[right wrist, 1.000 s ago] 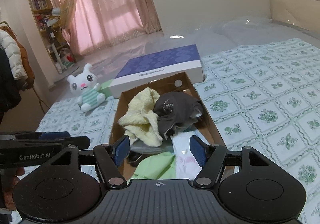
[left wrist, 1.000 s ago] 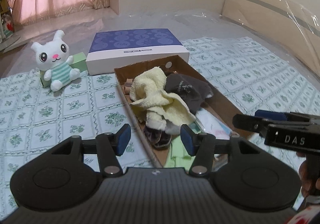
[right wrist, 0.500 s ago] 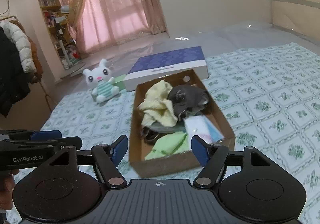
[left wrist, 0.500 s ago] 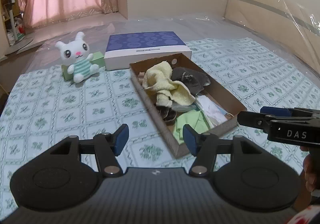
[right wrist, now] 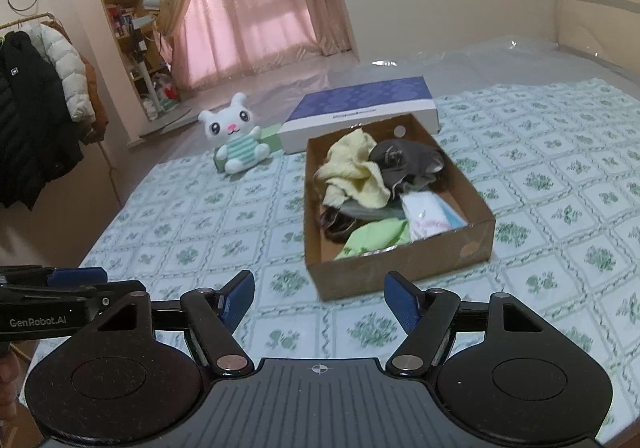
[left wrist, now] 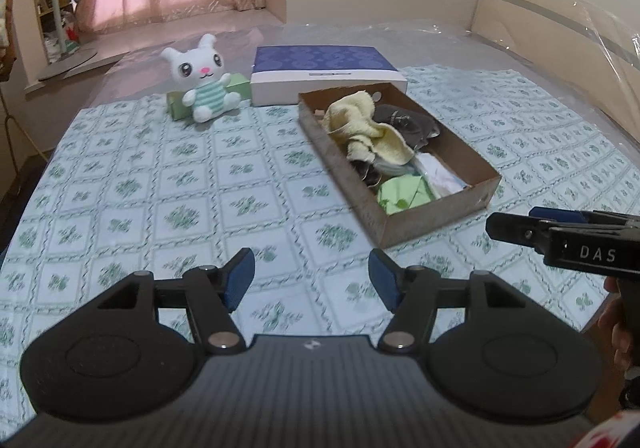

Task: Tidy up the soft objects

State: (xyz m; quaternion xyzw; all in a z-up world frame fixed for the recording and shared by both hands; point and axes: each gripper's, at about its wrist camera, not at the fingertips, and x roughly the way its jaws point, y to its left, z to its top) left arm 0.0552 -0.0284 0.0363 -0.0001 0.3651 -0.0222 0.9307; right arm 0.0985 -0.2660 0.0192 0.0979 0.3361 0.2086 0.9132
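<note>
Cardboard box (right wrist: 400, 260) lies ahead of the right gripper (right wrist: 319, 301) and ahead-right of the left gripper (left wrist: 310, 279), on the green-patterned bedspread (left wrist: 180, 208). It holds a heap of soft items: yellow towel (right wrist: 354, 172) at the far end, touching the grey garment (right wrist: 408, 164) to its right, with a white cloth (right wrist: 424, 214) and a green cloth (right wrist: 376, 234) at the near end. A plush rabbit (left wrist: 204, 80) sits outside the box, far ahead-left, against a small green box (left wrist: 236, 82), beside a blue-lidded flat box (left wrist: 324, 70).

Both grippers stand wide open and empty. Compared with one second ago, both have drawn well back from the box; its contents look unchanged. Judgement: contents appear settled, and the rabbit is the likely remaining item.
</note>
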